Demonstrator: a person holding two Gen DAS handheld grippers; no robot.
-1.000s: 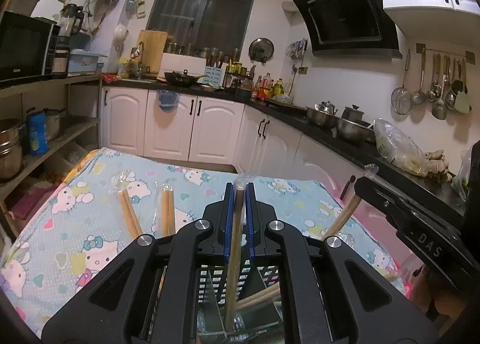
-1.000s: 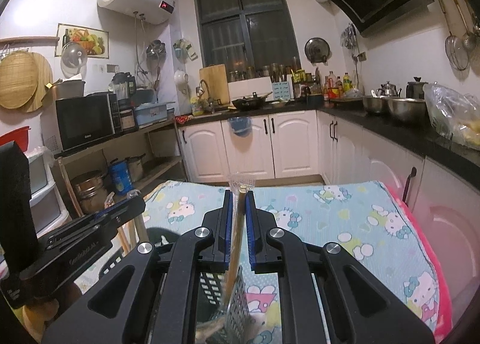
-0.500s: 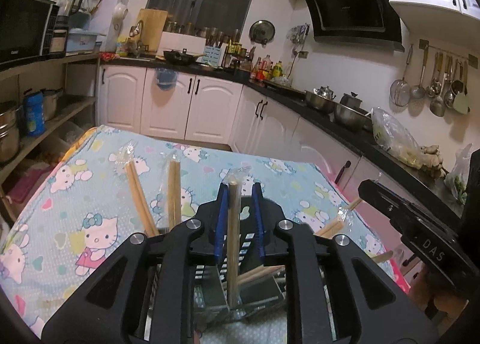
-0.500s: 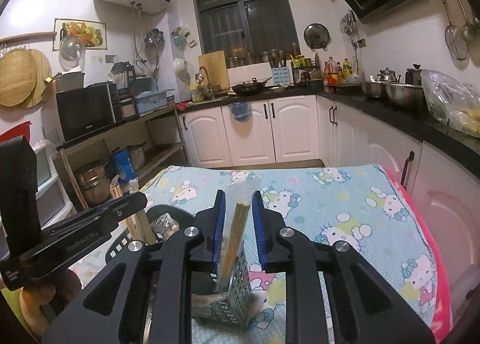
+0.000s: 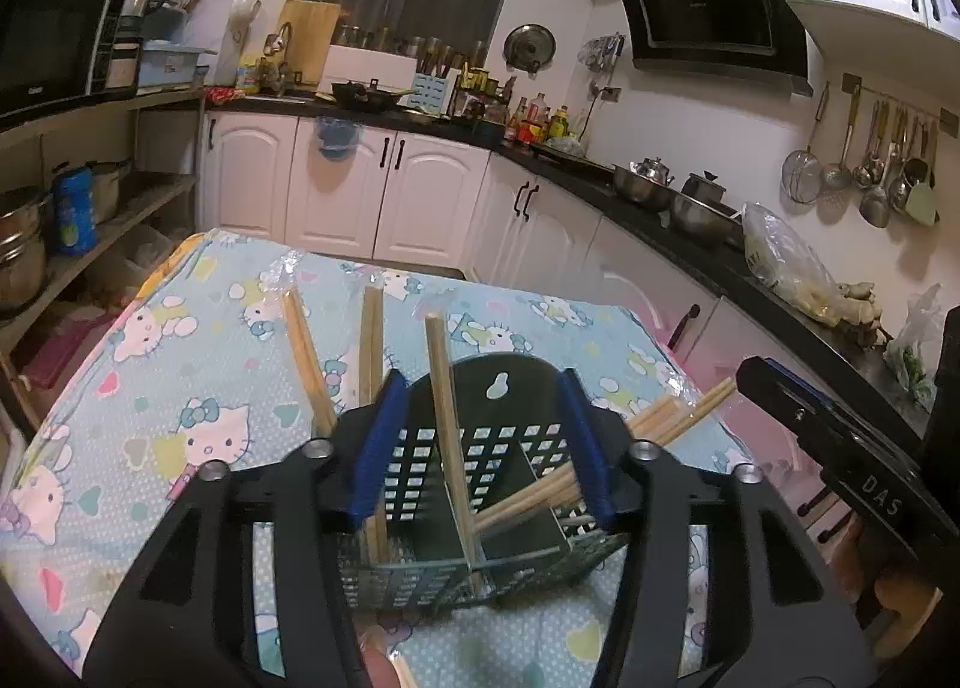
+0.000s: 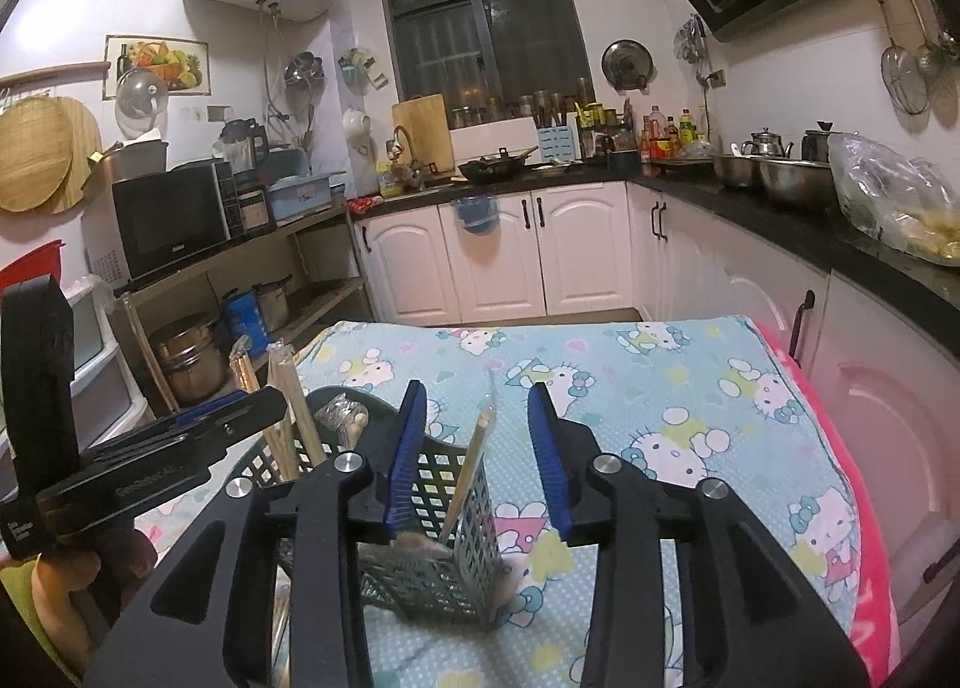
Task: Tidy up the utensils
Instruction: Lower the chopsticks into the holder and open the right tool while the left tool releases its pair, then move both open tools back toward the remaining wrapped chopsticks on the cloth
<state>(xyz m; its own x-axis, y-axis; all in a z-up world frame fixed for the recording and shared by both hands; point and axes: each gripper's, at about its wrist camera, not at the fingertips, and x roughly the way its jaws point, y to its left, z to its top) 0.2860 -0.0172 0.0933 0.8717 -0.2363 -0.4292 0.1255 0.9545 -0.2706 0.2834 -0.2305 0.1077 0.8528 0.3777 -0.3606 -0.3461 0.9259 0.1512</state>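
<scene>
A dark slotted utensil basket [image 5: 510, 466] stands on the Hello Kitty tablecloth [image 5: 180, 364], also in the right wrist view [image 6: 456, 514]. Several wooden chopstick pairs stand in it. My left gripper [image 5: 480, 448] is open above the basket; one chopstick pair [image 5: 447, 418] stands free between its blue pads. My right gripper [image 6: 480, 448] is open over the basket's right end, with a wrapped chopstick pair [image 6: 471, 466] leaning free between its pads. More chopsticks [image 5: 678, 418] lean out to the right.
White kitchen cabinets [image 6: 492, 256] and a black counter [image 5: 690, 232] run behind and to the right of the table. Open shelves with pots [image 6: 186, 358] stand at the left. The pink table edge [image 6: 840, 448] is at the right.
Both grippers have opened and let go of their chopstick pairs, which now stand in the basket. Both grippers have tilted down toward the basket.
</scene>
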